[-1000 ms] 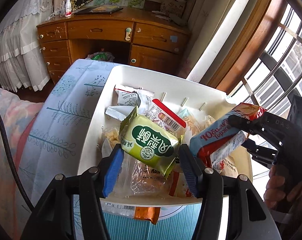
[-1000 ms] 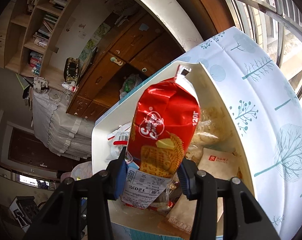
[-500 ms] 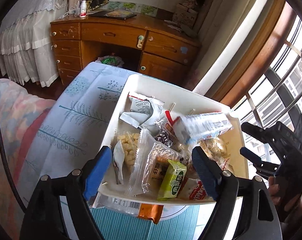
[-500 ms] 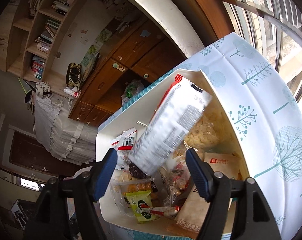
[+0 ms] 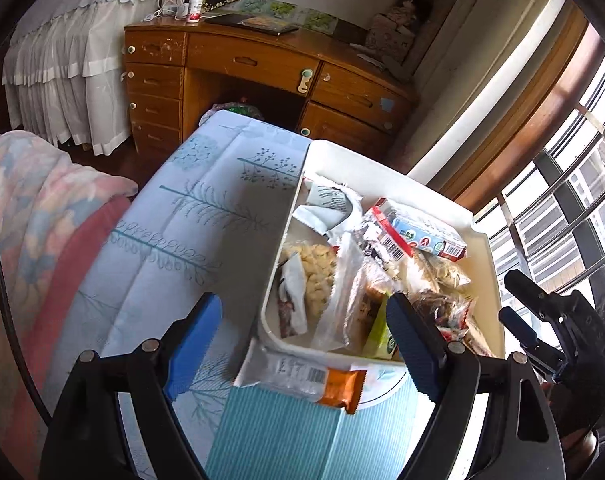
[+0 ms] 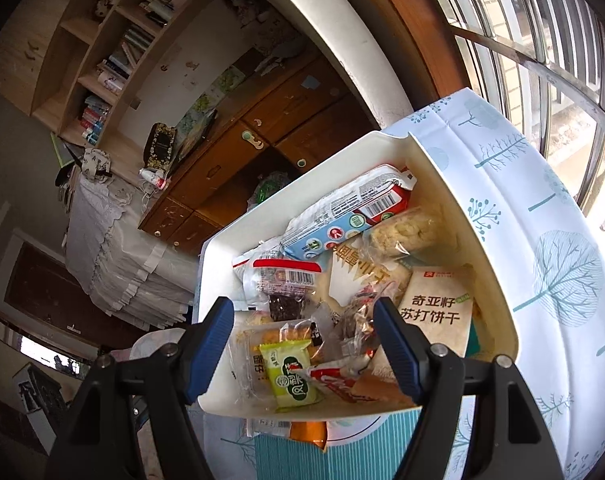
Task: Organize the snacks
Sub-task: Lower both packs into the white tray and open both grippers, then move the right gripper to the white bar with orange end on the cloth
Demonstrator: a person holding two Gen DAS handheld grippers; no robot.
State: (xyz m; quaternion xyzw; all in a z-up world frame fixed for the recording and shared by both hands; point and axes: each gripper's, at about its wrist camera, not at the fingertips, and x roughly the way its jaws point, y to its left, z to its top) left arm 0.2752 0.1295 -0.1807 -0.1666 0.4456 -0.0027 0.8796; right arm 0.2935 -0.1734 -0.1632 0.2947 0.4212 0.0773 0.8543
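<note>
Seen from the left wrist, the left claw [image 5: 302, 344] hangs with its blue pads spread wide and nothing between them; its jaws have just been opening. Past them a white bin [image 5: 382, 172] full of snacks sits on a counter under a tree-print cloth [image 5: 206, 208]. Inside the bin lie a clear bag of pale puffs [image 5: 316, 276], a white torn wrapper [image 5: 326, 200], a long biscuit pack with red ends [image 5: 418, 232] lying across the heap, and a small green packet [image 5: 378, 338] at the near wall, partly hidden by the claw's right finger. An orange-ended packet [image 5: 334, 388] lies on the cloth just outside the bin's near wall. The right claw [image 5: 518, 308] shows at the right edge, empty, beside the bin. A wooden desk [image 5: 262, 72] stands behind. From the right wrist, the right claw [image 6: 304, 344] is likewise spread wide and empty, its jaws having just been opening, poised over the near end of the white bin [image 6: 454, 184]. The long biscuit pack [image 6: 350, 212] rests at the far end with its barcode up, the green packet [image 6: 292, 376] lies flat near the front wall, and a tan cracker bag [image 6: 436, 308] sits to the right, touching the bin's side.
</note>
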